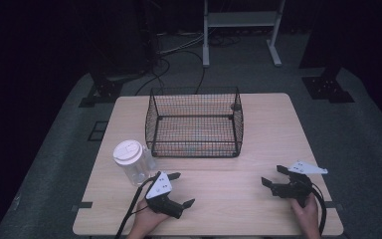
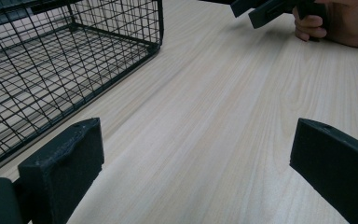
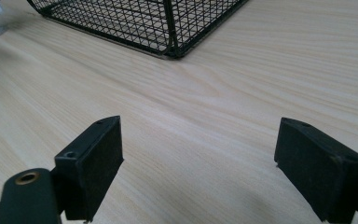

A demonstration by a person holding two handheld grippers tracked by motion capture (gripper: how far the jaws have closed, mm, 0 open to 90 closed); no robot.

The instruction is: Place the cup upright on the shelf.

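Two hands at the near edge of a pale wooden table each hold a set of tongs, both spread wide with nothing between the jaws. The left tongs hover just beside a clear plastic jar and angle toward the table's right side; in the left gripper view they look across bare wood toward the right hand gripping its tool at the far edge. The right tongs sit near the table's right front corner, jaws aimed left and slightly away from the person. The jar stands upright near the left edge, its white lid on top, close to the front left corner of a black wire basket. The basket rests at the table's middle rear, its long axis running left to right, open side up. In the right gripper view, a basket corner lies ahead of the released jaws, well apart from them.
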